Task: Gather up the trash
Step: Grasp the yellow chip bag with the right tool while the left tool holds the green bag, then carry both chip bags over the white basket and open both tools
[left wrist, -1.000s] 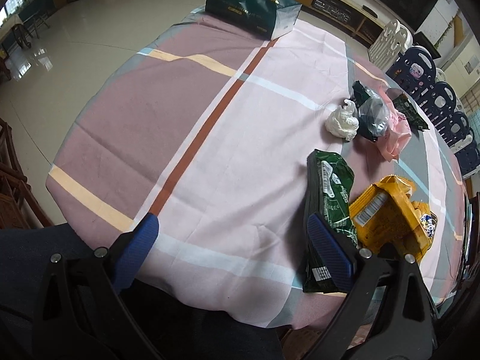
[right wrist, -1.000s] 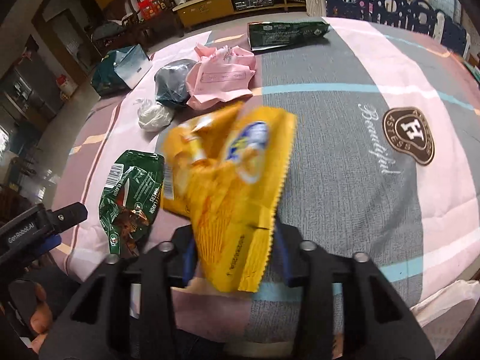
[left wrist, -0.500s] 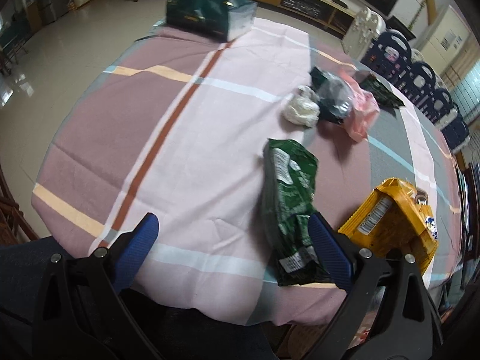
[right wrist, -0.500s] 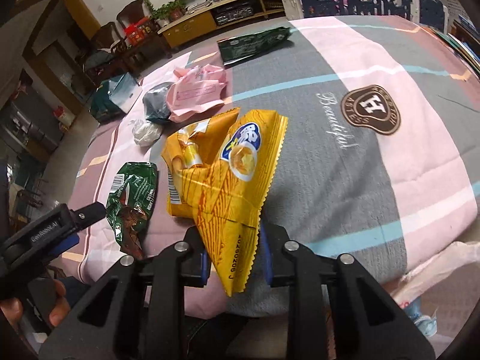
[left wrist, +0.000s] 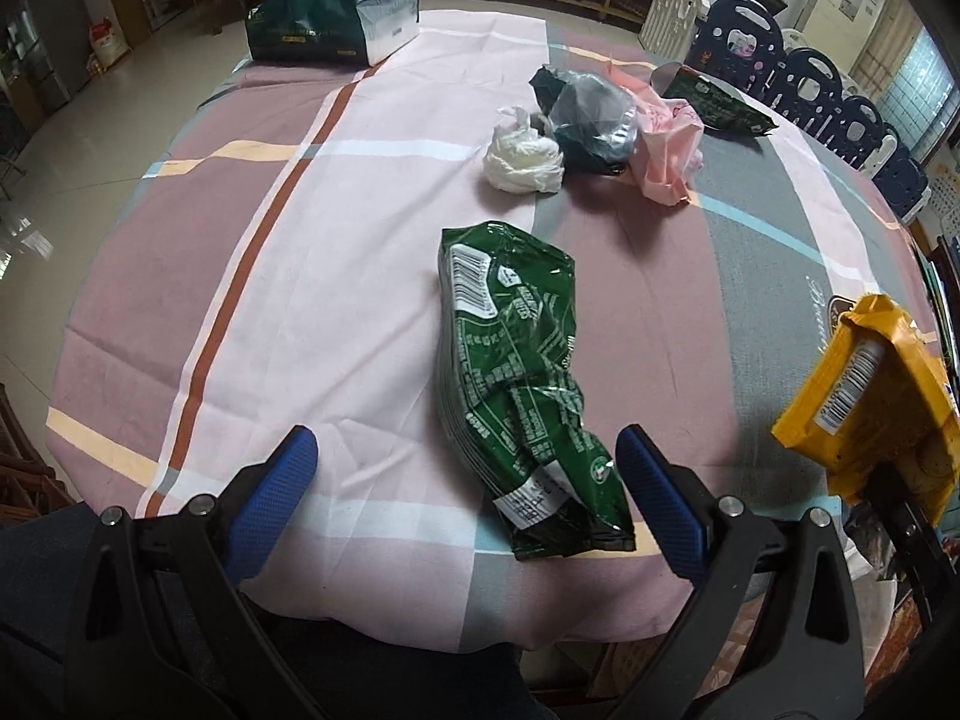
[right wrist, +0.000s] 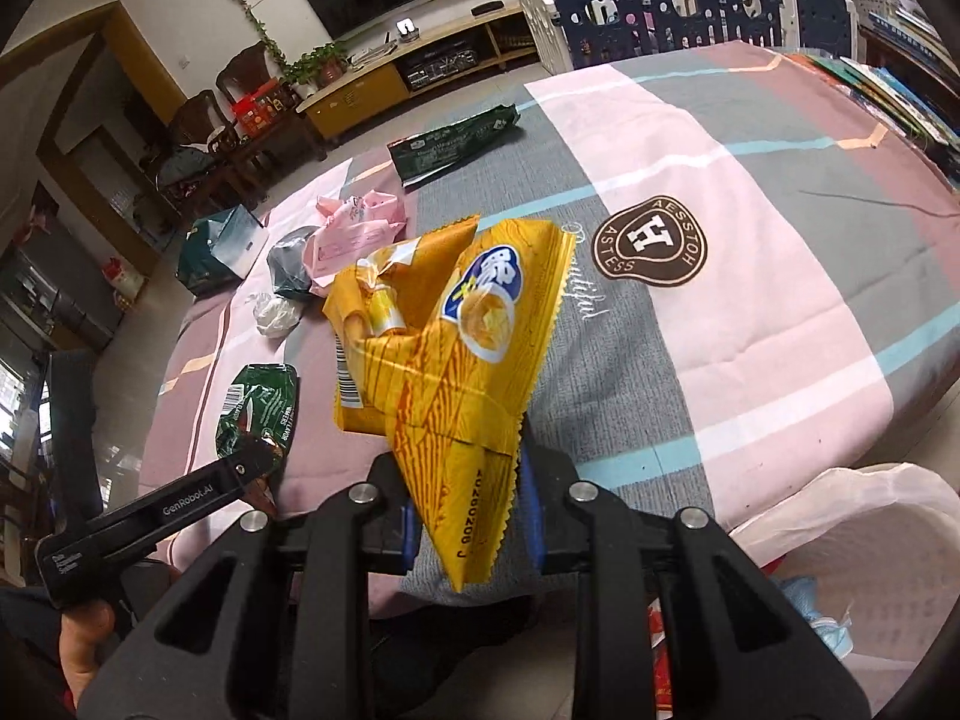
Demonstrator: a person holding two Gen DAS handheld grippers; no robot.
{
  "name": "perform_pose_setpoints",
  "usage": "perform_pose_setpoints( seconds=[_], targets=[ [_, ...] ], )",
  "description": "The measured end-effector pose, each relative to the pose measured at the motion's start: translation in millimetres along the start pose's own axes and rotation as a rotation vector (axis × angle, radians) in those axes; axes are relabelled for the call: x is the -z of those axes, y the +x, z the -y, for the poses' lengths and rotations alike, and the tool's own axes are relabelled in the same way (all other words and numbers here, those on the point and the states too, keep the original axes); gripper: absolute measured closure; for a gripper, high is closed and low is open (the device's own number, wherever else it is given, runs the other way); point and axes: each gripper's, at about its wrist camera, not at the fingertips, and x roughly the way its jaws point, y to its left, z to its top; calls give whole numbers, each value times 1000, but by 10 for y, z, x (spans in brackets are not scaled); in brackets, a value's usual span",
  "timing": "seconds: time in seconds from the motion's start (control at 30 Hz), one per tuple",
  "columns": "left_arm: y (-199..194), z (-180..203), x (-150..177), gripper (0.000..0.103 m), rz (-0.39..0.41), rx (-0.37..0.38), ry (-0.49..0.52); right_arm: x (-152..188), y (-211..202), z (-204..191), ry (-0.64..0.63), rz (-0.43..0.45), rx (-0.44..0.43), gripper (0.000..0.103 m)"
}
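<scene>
My right gripper (right wrist: 465, 495) is shut on a yellow snack bag (right wrist: 447, 348) and holds it above the table's near edge; the bag also shows in the left wrist view (left wrist: 864, 402). My left gripper (left wrist: 462, 486) is open and empty, its blue pads either side of the near end of a crumpled green snack bag (left wrist: 516, 372) lying on the tablecloth; that bag also shows in the right wrist view (right wrist: 258, 402). Farther back lie a white plastic wad (left wrist: 522, 159), a grey-black bag (left wrist: 591, 120), a pink bag (left wrist: 666, 144) and a green packet (left wrist: 714, 105).
A round table with a striped pink and grey cloth (left wrist: 336, 252) holds everything. A dark green paper bag (left wrist: 333, 21) stands at its far left. A white-lined bin (right wrist: 864, 546) stands below the table edge at right. Plastic chairs (right wrist: 678, 9) line the far side.
My left gripper has swung right, so the green snack bag now lies between its pads. My right gripper has pulled the yellow bag back and right towards the bin.
</scene>
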Motion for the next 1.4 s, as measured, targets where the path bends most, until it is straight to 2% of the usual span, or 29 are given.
perform_pose_setpoints(
  seconds=[0.07,0.13,0.2,0.3,0.57,0.83,1.1,1.2,1.27,1.4],
  targets=[
    [3,-38,-4,9,2,-5,-8,6,4,-2,1,-2,0,76],
    [22,-66,1,24,-7,7,-16,13,12,-16,1,-5,-2,76],
    [61,-74,12,47,-32,35,-18,14,17,-22,1,-8,-2,76],
    [109,-80,32,71,-58,52,-16,18,19,-30,2,-9,-2,76],
    [25,-83,22,76,-10,43,-12,49,61,-74,2,-25,0,76],
    [-288,-93,-42,76,113,-13,16,39,-103,-190,-20,4,8,76],
    [-635,-144,-68,76,189,18,14,70,-261,-349,-48,25,19,76],
    [-769,-144,-75,76,221,77,32,66,-353,-367,-47,42,24,76],
    [-834,-156,-89,76,237,174,38,46,-466,-356,-39,69,23,76],
    [-841,-141,-81,76,218,294,47,-8,-765,-243,-24,131,25,76]
  ],
)
